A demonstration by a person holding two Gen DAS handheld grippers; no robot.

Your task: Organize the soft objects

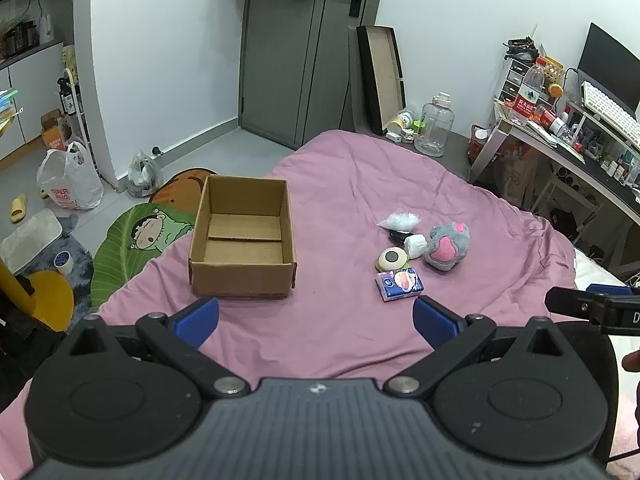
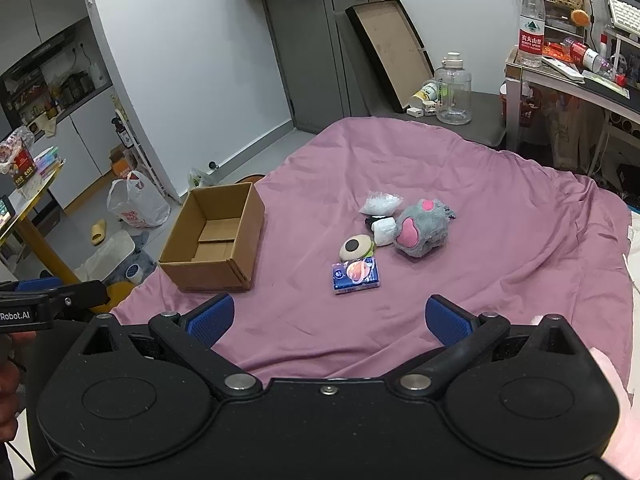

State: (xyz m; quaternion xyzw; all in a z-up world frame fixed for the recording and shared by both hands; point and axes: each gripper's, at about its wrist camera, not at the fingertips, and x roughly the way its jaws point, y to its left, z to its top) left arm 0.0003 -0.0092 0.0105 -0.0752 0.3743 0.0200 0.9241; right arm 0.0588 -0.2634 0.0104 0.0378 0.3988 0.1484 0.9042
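Left gripper (image 1: 316,320) and right gripper (image 2: 329,320): both spread wide, holding nothing, above pink bedsheet (image 2: 500,220). Cardboard box (image 1: 244,240) ahead-left of each. Soft-item cluster ahead: grey plush paw (image 2: 420,232), tissue pack (image 2: 355,276) nearest.

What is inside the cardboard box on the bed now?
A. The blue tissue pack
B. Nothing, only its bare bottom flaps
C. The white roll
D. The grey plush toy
B: the box shows only its bare bottom flaps, while the plush, tissue pack and white roll lie on the sheet to its right.
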